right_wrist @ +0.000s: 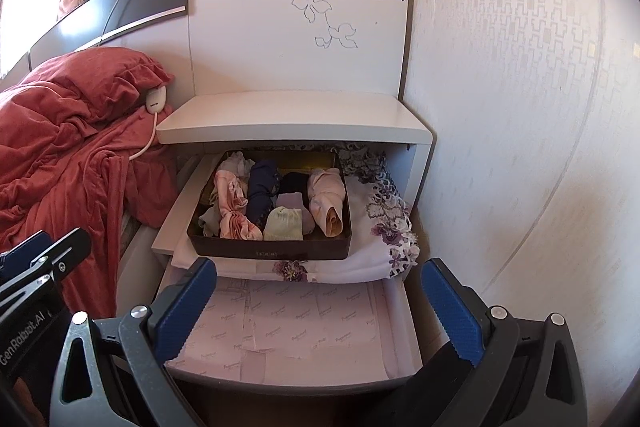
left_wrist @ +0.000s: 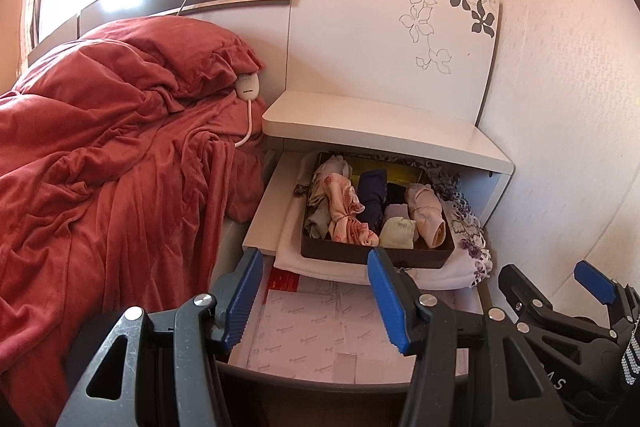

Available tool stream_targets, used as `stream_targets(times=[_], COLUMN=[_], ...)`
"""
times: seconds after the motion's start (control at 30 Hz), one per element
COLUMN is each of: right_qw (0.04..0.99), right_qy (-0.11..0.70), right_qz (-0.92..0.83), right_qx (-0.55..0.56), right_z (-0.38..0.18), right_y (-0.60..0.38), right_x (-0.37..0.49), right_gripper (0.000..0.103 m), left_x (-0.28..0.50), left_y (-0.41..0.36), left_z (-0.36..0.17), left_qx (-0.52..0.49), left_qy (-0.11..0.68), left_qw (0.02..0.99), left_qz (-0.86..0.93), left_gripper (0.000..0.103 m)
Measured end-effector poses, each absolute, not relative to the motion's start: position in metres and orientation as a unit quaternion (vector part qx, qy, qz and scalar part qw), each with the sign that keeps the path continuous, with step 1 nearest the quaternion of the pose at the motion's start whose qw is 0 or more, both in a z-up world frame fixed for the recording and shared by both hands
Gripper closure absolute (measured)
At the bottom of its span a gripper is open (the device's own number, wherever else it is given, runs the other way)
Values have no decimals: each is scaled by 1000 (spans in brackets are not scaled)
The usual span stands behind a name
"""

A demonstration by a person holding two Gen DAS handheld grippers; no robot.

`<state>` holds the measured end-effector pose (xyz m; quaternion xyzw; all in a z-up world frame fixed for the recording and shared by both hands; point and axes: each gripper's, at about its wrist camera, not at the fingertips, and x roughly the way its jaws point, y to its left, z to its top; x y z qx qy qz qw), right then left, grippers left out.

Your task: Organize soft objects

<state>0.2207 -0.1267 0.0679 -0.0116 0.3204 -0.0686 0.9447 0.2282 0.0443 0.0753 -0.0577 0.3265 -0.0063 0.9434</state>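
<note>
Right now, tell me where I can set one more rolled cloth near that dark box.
Bare: the nightstand top above the drawer. The dark box is packed with rolled cloths, except a yellowish strip of floor at its back wall. The lower drawer holds only flat papers. Beside the box lies the flowered cloth, a soft seat.

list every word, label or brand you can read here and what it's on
"GenRobot.AI": on the side of the left gripper, seen from the right wrist.
Repeated pink script: on the paper sheets in the lower drawer, too small to read.
Small print: on the white controller and the dark box front, too blurred to read.
</note>
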Motion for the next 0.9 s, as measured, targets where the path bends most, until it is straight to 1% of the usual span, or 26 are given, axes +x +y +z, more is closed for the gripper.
stream_targets(times=[0.57, 0.9], right_qw=[943, 941], right_qy=[326, 331], right_qz=[-63, -62], right_qx=[-11, -14], right_z=[62, 59], right_y=[-127, -126], right_x=[222, 222], right_gripper=[0, 0], left_x=[229, 229], left_y=[43, 43], left_z=[68, 68], left_qx=[-52, -49], left_qy=[340, 335], left_qw=[939, 941], left_qz=[-16, -20], left_gripper=[48, 48])
